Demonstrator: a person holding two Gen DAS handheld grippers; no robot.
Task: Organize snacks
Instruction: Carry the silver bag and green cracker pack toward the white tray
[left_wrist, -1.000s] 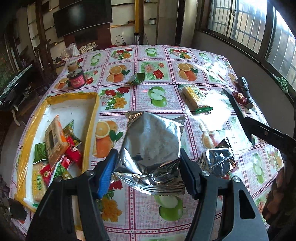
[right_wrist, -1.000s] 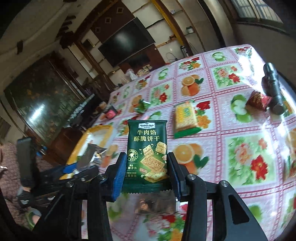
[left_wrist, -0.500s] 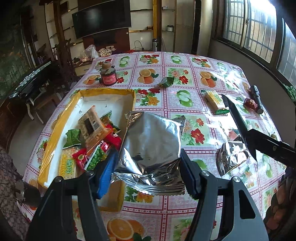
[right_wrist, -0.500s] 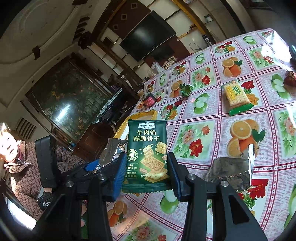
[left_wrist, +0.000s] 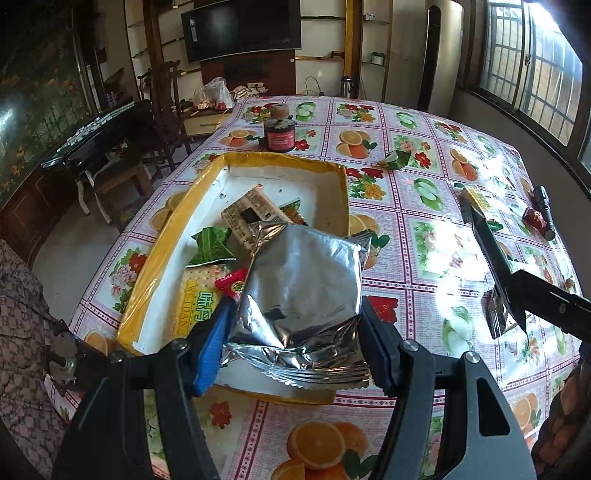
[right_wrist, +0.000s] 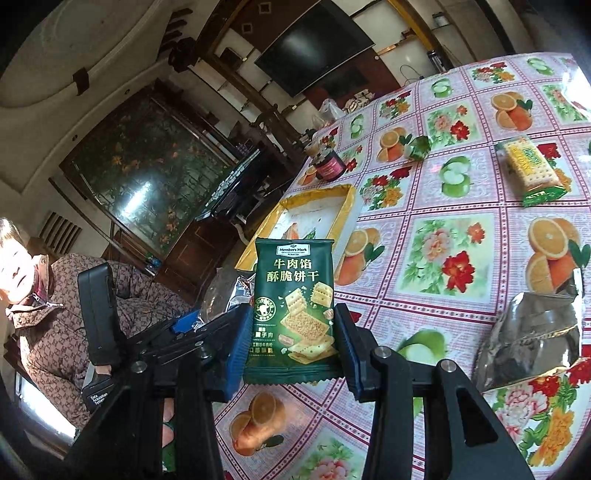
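Note:
My left gripper (left_wrist: 295, 343) is shut on a crinkled silver foil packet (left_wrist: 303, 288), held above the near end of the yellow-rimmed white tray (left_wrist: 166, 236). Several snack packets lie in that tray, among them a yellow cracker pack (left_wrist: 197, 299) and a green wrapper (left_wrist: 210, 247). My right gripper (right_wrist: 290, 350) is shut on an upright dark green biscuit packet (right_wrist: 295, 295), above the table and short of the tray (right_wrist: 349, 206). The left gripper shows at the left of the right wrist view. The right gripper's fingers (left_wrist: 491, 251) cross the left wrist view at the right.
On the flowered tablecloth lie a second silver packet (right_wrist: 532, 332), a yellow cracker pack with green ends (right_wrist: 532, 170), a small green wrapper (left_wrist: 395, 160), a red-labelled jar (left_wrist: 279, 134), a red candy (left_wrist: 533, 218) and a black torch (left_wrist: 545, 210). A person in a patterned jacket (right_wrist: 55, 325) sits at the left.
Both grippers have swung left toward the tray with their packets held. The silver packet was over the tablecloth right of the tray and now hangs over the tray's near end.

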